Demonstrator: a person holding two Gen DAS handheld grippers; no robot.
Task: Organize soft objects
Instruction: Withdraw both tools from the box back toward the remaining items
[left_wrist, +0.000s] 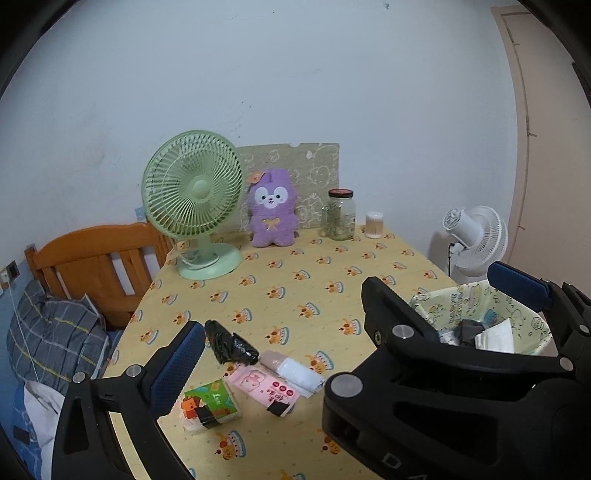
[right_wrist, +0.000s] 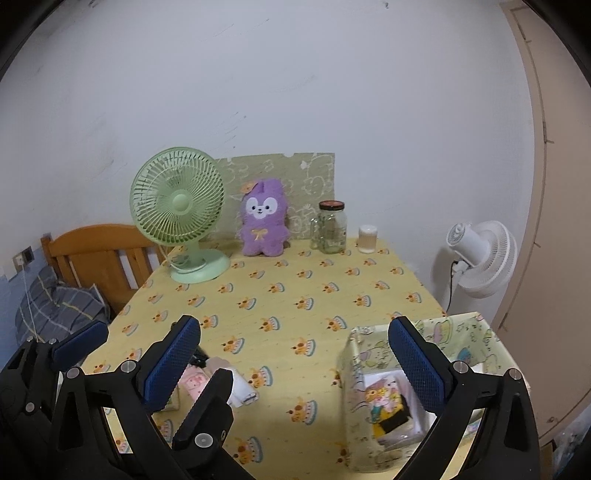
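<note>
Table (left_wrist: 280, 280) against the wall. Along its back edge, left to right: fan (left_wrist: 192, 199), plush (left_wrist: 272, 208), jar (left_wrist: 339, 215), small tub (left_wrist: 373, 225). A board (left_wrist: 317, 166) stands behind the plush. Near front left lie a bag (left_wrist: 229, 345), roll (left_wrist: 291, 371), packet (left_wrist: 264, 387) and tissue pack (left_wrist: 208, 404), close together. Basket (right_wrist: 356, 387) at front right, holding packets (right_wrist: 388, 406). Bed (left_wrist: 92, 266) left of the table; standing fan (left_wrist: 476, 240) right.

We see a yellow crown-print tablecloth (left_wrist: 295, 280), a pale green fan (left_wrist: 192, 195) at eleven o'clock, a purple plush (left_wrist: 273, 214) at twelve.
</note>
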